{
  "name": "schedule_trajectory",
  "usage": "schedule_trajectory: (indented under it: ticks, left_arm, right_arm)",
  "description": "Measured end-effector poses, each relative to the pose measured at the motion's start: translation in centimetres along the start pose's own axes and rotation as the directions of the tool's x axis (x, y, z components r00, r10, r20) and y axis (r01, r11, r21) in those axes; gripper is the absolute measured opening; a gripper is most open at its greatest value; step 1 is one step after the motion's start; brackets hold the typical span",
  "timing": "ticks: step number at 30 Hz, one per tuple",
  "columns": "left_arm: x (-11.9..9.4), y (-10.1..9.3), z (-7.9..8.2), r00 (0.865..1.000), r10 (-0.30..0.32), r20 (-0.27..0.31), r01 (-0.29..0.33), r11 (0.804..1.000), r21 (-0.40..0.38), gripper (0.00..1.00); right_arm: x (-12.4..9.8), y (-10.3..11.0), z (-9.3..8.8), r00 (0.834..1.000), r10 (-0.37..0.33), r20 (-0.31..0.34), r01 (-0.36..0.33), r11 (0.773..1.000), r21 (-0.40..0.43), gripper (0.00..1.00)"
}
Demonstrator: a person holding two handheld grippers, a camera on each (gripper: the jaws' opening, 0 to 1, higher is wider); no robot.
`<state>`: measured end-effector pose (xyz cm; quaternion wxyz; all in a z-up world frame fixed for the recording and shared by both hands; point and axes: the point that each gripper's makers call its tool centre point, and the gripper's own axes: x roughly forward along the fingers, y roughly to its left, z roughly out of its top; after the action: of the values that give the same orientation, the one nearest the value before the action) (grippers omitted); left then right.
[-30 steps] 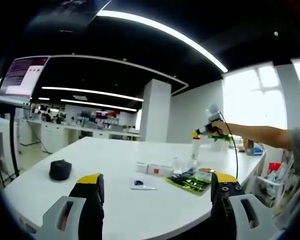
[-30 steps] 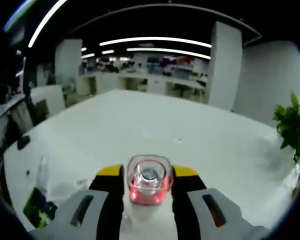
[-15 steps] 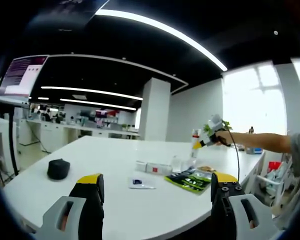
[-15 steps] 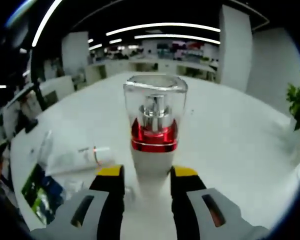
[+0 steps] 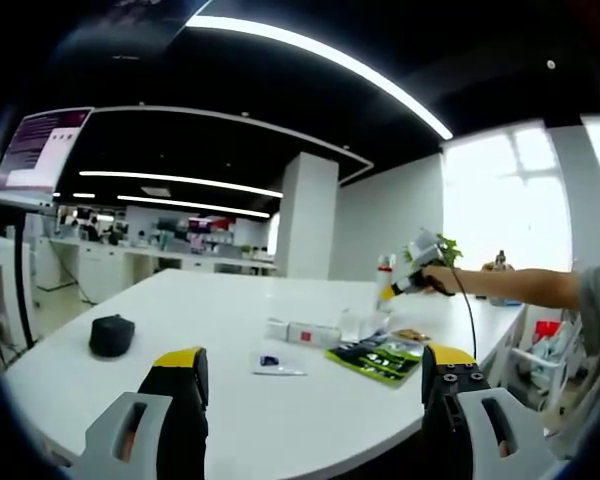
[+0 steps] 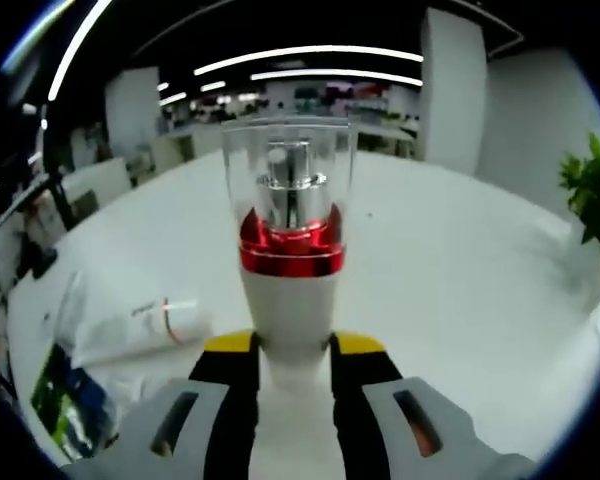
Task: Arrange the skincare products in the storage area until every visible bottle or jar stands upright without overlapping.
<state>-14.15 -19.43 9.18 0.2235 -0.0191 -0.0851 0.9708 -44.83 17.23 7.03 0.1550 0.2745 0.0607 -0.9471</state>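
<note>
- Up close in the right gripper view, the right gripper [image 6: 292,352] has its yellow-tipped jaws clamped on the white body of a pump bottle [image 6: 292,290], which stands upright at the centre of the frame.
- Above the jaws, the bottle carries a shiny red collar, a silver pump and a clear cap.
- At the left of that view, a white tube [image 6: 130,325] lies on its side on the white table [image 6: 460,300], with a green and black packet [image 6: 65,400] at the lower left.
- A leafy plant [image 6: 592,215] shows at the right edge.
- Across in the left gripper view, the left gripper [image 5: 315,375] has its jaws spread wide at the bottom of the frame, gripping nothing.
- Beyond them, mid-frame on the table, lie a small flat sachet [image 5: 277,362], a row of white boxes [image 5: 305,332], a small clear jar [image 5: 350,325] and the green packet.
- Right of centre there, a person's arm [image 5: 520,285] reaches in from the right edge, holding the right gripper with the bottle raised above the table.
- A dark rounded object [image 5: 112,335] sits at the left of the table, and a monitor [image 5: 40,150] hangs at the upper left.
</note>
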Motion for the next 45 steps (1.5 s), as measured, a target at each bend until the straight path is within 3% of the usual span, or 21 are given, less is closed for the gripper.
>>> schedule_trajectory:
  ticks: [7, 18, 35, 45]
  left_arm:
    - [0.1, 0.1, -0.2, 1.0, 0.001, -0.004, -0.001, 1.0, -0.003, 0.91]
    - [0.0, -0.4, 0.0, 1.0, -0.012, 0.01, 0.012, 1.0, -0.014, 0.91]
    - [0.2, -1.4, -0.3, 0.999, -0.038, 0.003, 0.038, 0.999, -0.01, 0.91]
    - [0.5, -1.4, -0.5, 0.999, -0.041, -0.01, 0.041, 0.999, -0.01, 0.91]
  right_arm:
    - [1.3, -0.8, 1.0, 0.988, -0.14, 0.059, 0.137, 0.989, 0.053, 0.26]
    - [2.4, -1.0, 2.0, 0.964, -0.248, 0.097, 0.234, 0.964, 0.129, 0.26]
    - [3.0, 1.2, 2.3, 0.966, -0.234, 0.112, 0.219, 0.967, 0.132, 0.26]
    - [4.2, 1.5, 3.1, 0.969, -0.215, 0.124, 0.2, 0.972, 0.122, 0.26]
